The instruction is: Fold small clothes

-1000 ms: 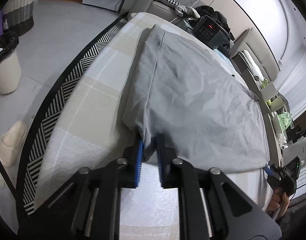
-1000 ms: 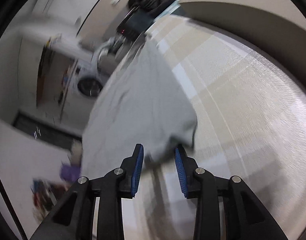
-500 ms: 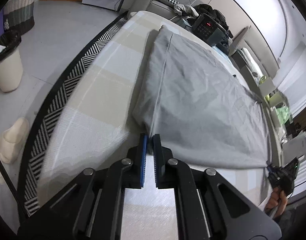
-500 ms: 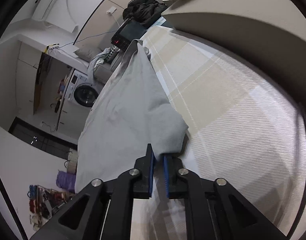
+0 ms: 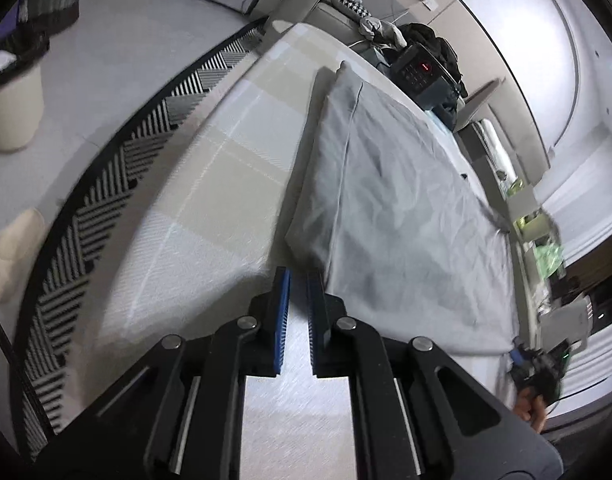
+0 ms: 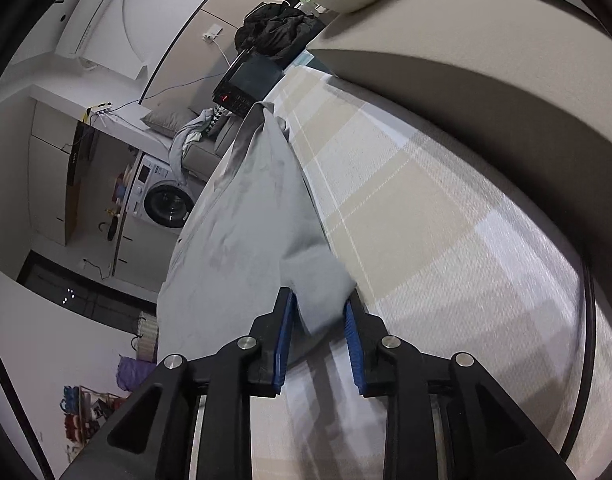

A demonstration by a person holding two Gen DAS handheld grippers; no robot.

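A grey garment [image 5: 405, 216] lies spread flat on the checked tablecloth [image 5: 226, 184]. My left gripper [image 5: 298, 280] sits at its near left corner, jaws shut to a narrow slit on the corner's edge. In the left wrist view my right gripper [image 5: 523, 360], held by a hand [image 5: 529, 404], is at the garment's near right corner. In the right wrist view that corner of the garment [image 6: 246, 232] bulges loosely between the blue pads [image 6: 286, 332]. The jaws of my right gripper [image 6: 319, 308] are opening and no longer pinch it.
A black device with a red light [image 5: 421, 68] and dark clothes stand at the table's far end. A grey ledge [image 6: 485, 60] runs along the table's right side. A white bin [image 5: 10, 108] and slippers [image 5: 10, 248] are on the floor left. A washing machine [image 6: 162, 196] stands beyond.
My left jaws closed on the near left corner and stayed closed. My right jaws closed on the near right corner, then spread apart again. The garment's near edge now lies straighter.
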